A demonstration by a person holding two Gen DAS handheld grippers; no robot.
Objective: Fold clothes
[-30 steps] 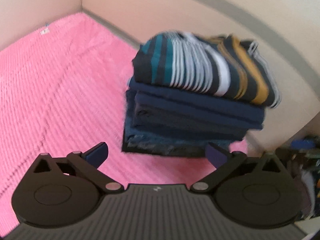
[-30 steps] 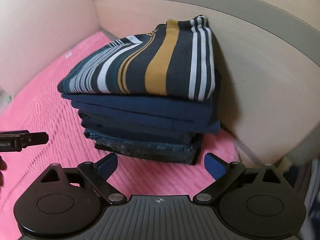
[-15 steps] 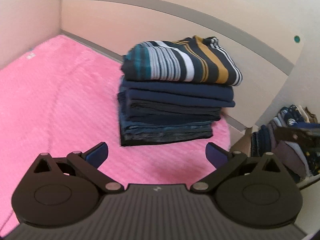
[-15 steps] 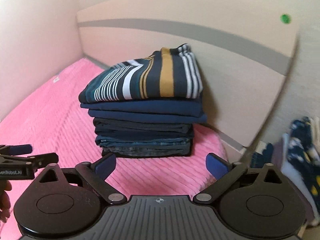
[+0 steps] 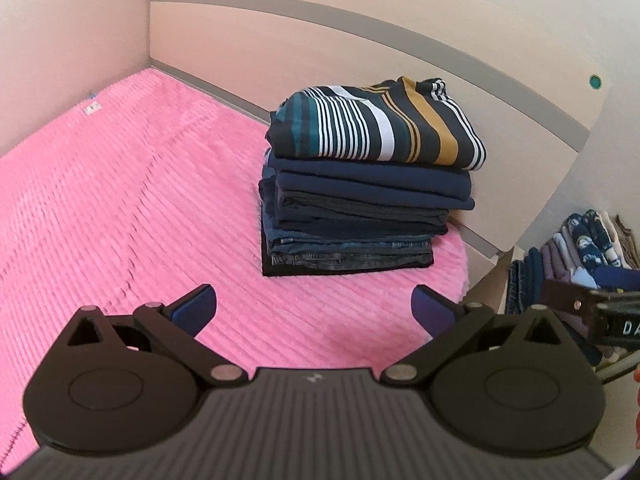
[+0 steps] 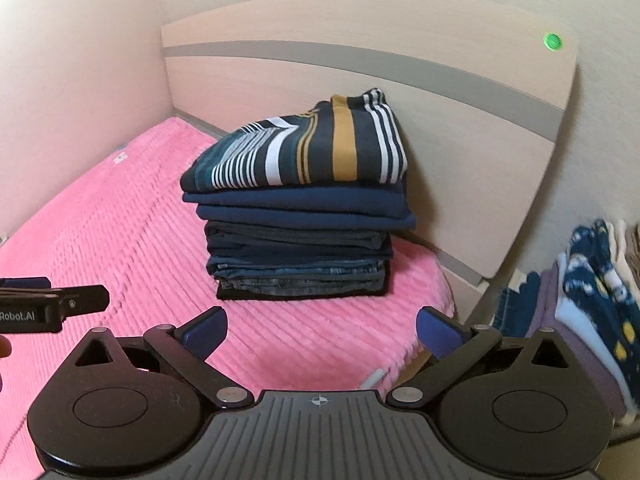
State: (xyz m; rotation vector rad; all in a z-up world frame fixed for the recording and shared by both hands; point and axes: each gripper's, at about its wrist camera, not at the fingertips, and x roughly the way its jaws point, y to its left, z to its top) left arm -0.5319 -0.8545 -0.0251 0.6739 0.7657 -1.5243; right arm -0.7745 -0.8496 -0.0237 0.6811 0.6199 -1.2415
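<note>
A stack of folded dark clothes [image 5: 360,224] [image 6: 300,248] stands on the pink bedspread [image 5: 120,200] [image 6: 120,240] near the headboard. A striped shirt [image 5: 380,128] [image 6: 304,152] in navy, white, teal and mustard lies folded on top. My left gripper [image 5: 314,310] is open and empty, held back from the stack. My right gripper [image 6: 322,330] is open and empty, also short of the stack. The right gripper's side shows at the right edge of the left wrist view [image 5: 592,312], and the left gripper's side at the left edge of the right wrist view [image 6: 52,304].
A beige headboard [image 5: 360,40] [image 6: 440,120] with a grey stripe rises behind the stack. A wall [image 5: 60,40] bounds the bed's far left side. A pile of unfolded clothes [image 5: 588,248] [image 6: 588,292] lies off the bed to the right.
Both grippers have drawn back from the stack, which now looks smaller and farther away. The pile of clothes on the right has come into view. Both stay open.
</note>
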